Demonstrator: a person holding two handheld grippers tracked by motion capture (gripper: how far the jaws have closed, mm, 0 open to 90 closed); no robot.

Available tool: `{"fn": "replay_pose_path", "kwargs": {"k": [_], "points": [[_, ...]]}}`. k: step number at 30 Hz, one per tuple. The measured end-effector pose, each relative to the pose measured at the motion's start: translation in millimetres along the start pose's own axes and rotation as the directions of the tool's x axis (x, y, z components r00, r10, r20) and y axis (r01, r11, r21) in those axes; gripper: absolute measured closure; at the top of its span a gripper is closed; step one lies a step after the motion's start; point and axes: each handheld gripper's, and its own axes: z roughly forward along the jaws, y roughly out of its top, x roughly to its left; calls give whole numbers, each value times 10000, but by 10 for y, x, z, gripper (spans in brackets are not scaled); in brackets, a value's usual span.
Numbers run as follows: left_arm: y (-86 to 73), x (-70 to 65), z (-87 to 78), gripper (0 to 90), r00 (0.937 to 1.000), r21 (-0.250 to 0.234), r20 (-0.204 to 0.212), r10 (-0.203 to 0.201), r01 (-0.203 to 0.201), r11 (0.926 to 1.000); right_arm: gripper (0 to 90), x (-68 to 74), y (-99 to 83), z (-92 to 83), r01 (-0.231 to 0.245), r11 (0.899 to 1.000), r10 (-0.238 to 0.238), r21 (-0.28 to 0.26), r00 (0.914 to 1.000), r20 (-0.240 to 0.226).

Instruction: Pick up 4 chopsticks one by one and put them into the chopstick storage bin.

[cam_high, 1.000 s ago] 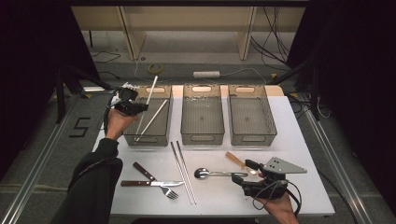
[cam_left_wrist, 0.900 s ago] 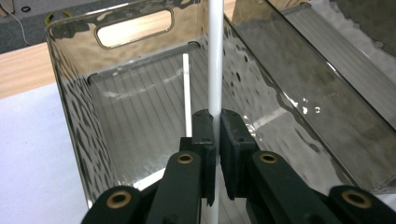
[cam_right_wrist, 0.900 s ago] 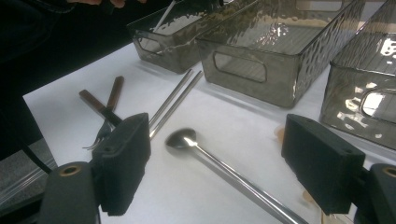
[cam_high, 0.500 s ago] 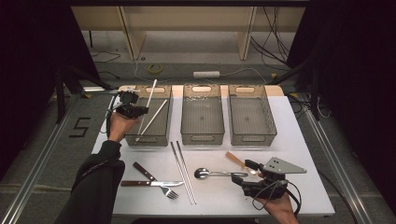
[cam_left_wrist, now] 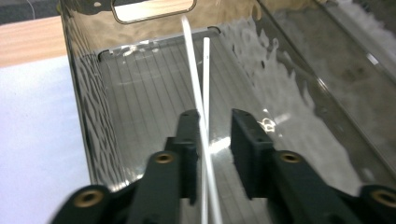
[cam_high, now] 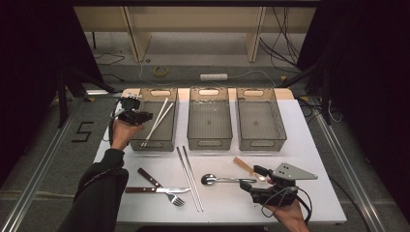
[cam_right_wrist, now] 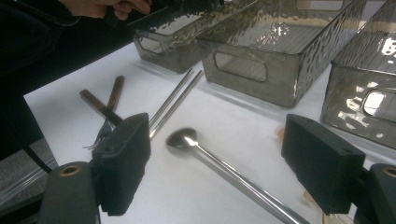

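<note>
My left gripper [cam_left_wrist: 212,128] is just opening over the left bin [cam_left_wrist: 88,116], white chopsticks [cam_left_wrist: 204,84] lying loose between the jaws (unpinched); right gripper [cam_right_wrist: 217,161] hanging wide open over the spoon [cam_right_wrist: 224,158].

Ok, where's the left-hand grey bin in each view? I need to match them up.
High view: left bin, leftmost of three, upper left on the table.
Left gripper view: left bin, close up, its walls and floor straight ahead.
Right gripper view: left bin, top left, far end of the row.
Shared landmark: the white table under it.
</note>
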Motion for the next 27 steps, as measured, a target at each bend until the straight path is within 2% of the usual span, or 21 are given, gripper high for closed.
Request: {"fn": "replay_pose_path", "kwargs": {"k": [3,5,7,8,10,12,15,17,21,23,27], "points": [[-37,-39,-103,604,9996,-152,250,-116,120,9998,249,2,3,-3,-12,10000,12,-29,10000,2],[-80,-84,-182,540,9994,-104,340,-51,54,9999,249,-2,0,-1,-10,10000,10,-4,10000,23],[-157,-132,-273,498,9986,-136,440,293,-288,9995,249,-1,1,-5,-10,10000,10,-29,10000,33],[-202,-148,-317,482,9984,-172,487,294,-286,9994,249,1,3,-7,-29,10000,29,-52,10000,18],[-295,-172,-394,455,9960,-288,705,554,-535,9982,249,1,1,2,-44,10000,44,15,10000,32],[-333,-203,-440,434,9950,6,561,828,-829,9966,252,9,4,14,-84,9999,84,87,10000,36],[-392,-282,-513,408,9914,-87,756,1064,-1061,9943,257,36,17,35,-101,9999,101,139,9999,46],[-426,-334,-552,388,9904,-7,713,1183,-1185,9929,256,56,16,45,-25,9997,24,237,10000,62],[-499,-417,-620,360,9899,-31,848,1140,-1142,9935,262,53,10,58,-65,9995,60,313,9999,162],[-542,-456,-650,349,9919,-161,779,1004,-995,9949,270,56,7,63,-113,9990,102,433,9996,258],[-642,-534,-688,334,9916,-340,885,947,-920,9952,277,90,8,90,-129,9980,105,618,9992,383]]}}
